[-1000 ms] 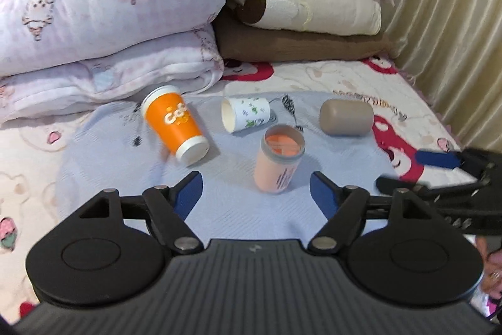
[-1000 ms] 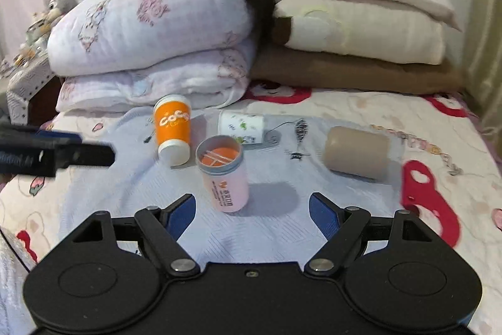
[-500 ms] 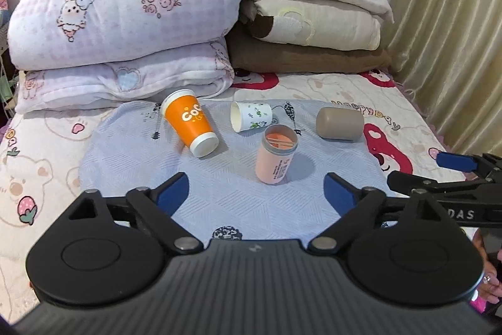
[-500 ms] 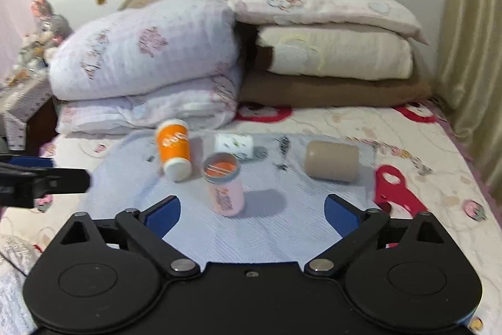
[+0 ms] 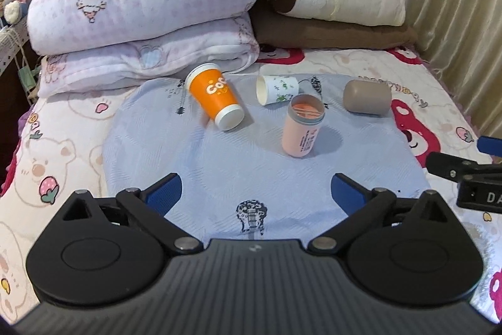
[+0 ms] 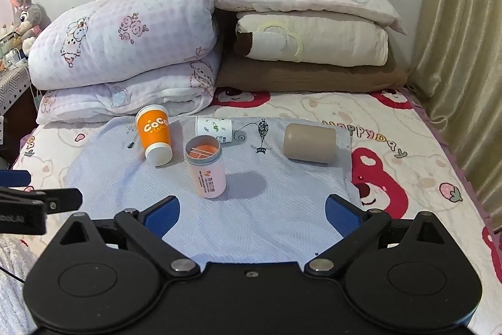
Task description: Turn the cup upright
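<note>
- Left wrist view: my left tongs [image 5: 255,189] are released, empty, well short of the cups.
- My right tongs [image 6: 252,211] are likewise spread, holding nothing.
- Pink cup [image 5: 301,126] stands upright on the blue cloth [image 5: 219,171], mouth up.
- Orange cup [image 5: 215,96], white cup [image 5: 276,89] and brown cup [image 5: 367,97] lie tipped on the bed, awaiting righting, I judge.

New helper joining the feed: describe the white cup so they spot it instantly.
Find the blue cloth spread on the bed below the stacked pillows. Along its far edge, between the orange cup and the brown cup, lies the white cup: the smallest, with green leaf prints.
</note>
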The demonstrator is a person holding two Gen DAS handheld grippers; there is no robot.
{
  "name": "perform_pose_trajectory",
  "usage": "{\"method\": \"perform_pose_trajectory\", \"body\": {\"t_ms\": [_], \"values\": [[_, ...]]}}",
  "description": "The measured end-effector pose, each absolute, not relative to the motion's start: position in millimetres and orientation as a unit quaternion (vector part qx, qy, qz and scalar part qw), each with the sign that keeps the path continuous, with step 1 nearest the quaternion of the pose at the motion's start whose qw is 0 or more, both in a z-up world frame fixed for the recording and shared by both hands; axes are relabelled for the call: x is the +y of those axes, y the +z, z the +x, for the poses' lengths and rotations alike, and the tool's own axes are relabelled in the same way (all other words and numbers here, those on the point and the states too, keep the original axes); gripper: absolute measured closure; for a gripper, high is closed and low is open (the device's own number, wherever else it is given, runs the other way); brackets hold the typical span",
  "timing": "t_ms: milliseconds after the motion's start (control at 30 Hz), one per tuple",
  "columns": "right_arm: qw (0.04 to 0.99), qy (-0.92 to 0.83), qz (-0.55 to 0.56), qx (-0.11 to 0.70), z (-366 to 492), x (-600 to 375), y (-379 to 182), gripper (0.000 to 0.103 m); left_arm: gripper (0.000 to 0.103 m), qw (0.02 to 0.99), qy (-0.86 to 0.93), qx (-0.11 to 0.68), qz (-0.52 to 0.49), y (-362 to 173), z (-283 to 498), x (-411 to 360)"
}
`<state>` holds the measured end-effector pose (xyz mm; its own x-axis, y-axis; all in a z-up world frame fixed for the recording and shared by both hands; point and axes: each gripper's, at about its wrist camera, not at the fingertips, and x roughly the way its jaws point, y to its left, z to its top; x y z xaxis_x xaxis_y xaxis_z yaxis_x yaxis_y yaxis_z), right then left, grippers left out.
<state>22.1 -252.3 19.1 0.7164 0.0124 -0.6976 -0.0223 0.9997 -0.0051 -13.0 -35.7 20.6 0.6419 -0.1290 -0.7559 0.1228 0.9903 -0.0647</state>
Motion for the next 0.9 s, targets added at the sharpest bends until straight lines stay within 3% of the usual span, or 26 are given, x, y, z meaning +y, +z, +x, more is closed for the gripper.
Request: {"method": "perform_pose_trajectory", "body": {"t_ms": [900], "values": [[0.920,-0.020,-0.009,0.390,8,-235,16,0.002,0.000,0.884,-0.048,0.464,-0.002,3,-15,-25]]}}
